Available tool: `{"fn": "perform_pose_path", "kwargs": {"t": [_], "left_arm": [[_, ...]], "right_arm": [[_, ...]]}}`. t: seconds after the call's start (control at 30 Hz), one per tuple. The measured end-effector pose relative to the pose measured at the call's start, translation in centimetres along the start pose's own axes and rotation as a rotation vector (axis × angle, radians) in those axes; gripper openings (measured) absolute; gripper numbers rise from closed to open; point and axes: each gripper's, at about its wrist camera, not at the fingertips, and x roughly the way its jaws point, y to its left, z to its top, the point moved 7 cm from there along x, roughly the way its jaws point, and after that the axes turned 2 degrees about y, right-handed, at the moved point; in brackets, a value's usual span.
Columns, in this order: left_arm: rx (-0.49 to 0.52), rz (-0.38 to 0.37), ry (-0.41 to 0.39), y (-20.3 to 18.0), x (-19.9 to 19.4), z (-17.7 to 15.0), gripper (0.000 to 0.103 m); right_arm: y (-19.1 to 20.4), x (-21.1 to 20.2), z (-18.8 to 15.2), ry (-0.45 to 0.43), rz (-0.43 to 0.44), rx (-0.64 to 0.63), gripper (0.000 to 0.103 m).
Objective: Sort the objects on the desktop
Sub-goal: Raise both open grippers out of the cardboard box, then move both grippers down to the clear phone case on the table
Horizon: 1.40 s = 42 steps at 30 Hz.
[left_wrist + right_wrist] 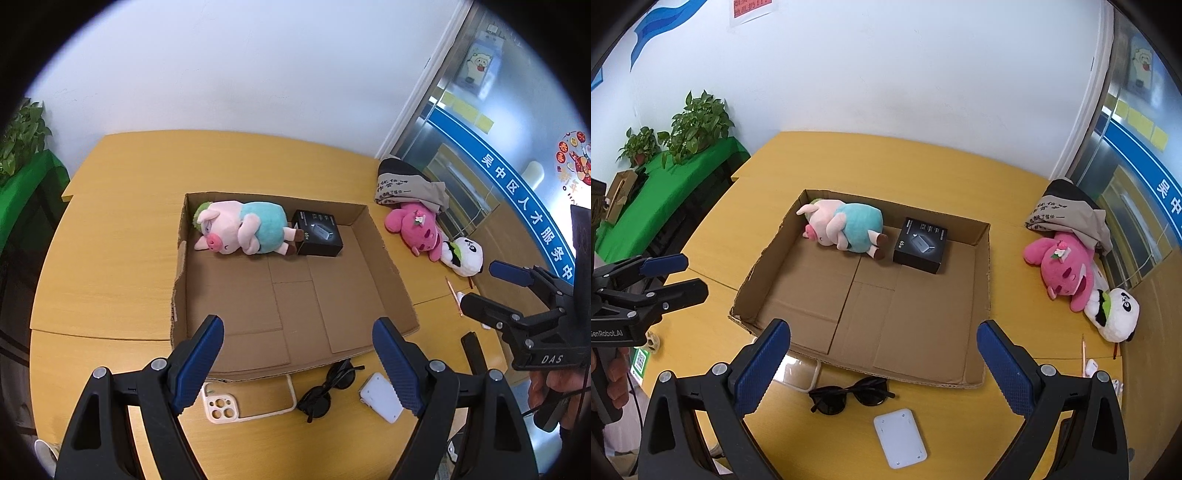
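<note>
A shallow cardboard box [391, 280] [988, 273] lies on the yellow table. Inside it at the back are a pig plush [240, 229] [846, 229] and a black carton [319, 238] [921, 245]. In front of the box lie black sunglasses [325, 391] [849, 398], a white flat device [380, 397] [899, 437] and a cream phone case [229, 404] [801, 373]. My left gripper [298, 328] [694, 275] hangs open above the box's front edge, holding nothing. My right gripper [883, 330] [480, 286] is open and empty too, over the sunglasses.
Right of the box lie a pink plush [417, 225] [1063, 266], a panda plush [465, 256] [1115, 314], a folded cloth bag [406, 184], a pencil [453, 295] and a black bar [474, 354]. Potted plants [698, 125] stand on a green shelf at the left.
</note>
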Motion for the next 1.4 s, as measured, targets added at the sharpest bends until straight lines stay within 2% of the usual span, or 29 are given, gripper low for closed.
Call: {"fn": "perform_pose_path", "kwargs": {"t": [0.23, 0.37, 0.57, 0.67, 0.73, 0.9, 1.1, 1.17, 1.23, 1.33, 1.4], "left_arm": [[-0.047, 0.016, 0.036, 2.8, 0.7, -0.9, 0.083], [-0.082, 0.033, 0.098, 5.1, 2.1, -2.7, 0.083], [-0.132, 0.05, 0.245, 8.3, 5.8, -7.4, 0.083], [-0.17, 0.02, 0.302, 9.7, 7.8, -9.5, 0.083], [-0.187, 0.004, 0.332, 10.4, 9.0, -10.5, 0.083], [-0.214, -0.073, 0.408, 11.7, 12.5, -12.7, 0.082], [-0.311, -0.146, 0.498, 13.8, 17.2, -15.4, 0.082], [-0.306, -0.174, 0.469, 13.6, 17.1, -15.2, 0.081], [-0.301, -0.182, 0.472, 13.4, 17.0, -15.1, 0.081], [-0.274, -0.215, 0.487, 12.6, 17.0, -15.3, 0.082], [-0.238, -0.19, 0.492, 12.6, 16.8, -15.6, 0.082]], "right_arm": [[0.4, 1.9, 0.0, 0.021, 0.037, 0.008, 0.103], [1.6, 3.6, -0.7, 0.052, 0.096, 0.006, 0.102], [5.6, 9.8, -5.9, 0.244, 0.283, 0.067, 0.102], [8.2, 13.5, -9.1, 0.354, 0.387, 0.102, 0.102], [10.0, 15.4, -10.6, 0.4, 0.434, 0.075, 0.102], [12.3, 19.4, -12.6, 0.415, 0.451, -0.064, 0.102], [12.6, 24.6, -14.2, 0.456, 0.475, -0.028, 0.102], [12.8, 25.9, -14.8, 0.467, 0.467, -0.041, 0.103], [13.2, 25.9, -14.6, 0.435, 0.483, -0.07, 0.102], [14.3, 25.5, -14.7, 0.44, 0.531, -0.102, 0.103], [14.9, 25.1, -15.0, 0.442, 0.526, -0.141, 0.103]]}}
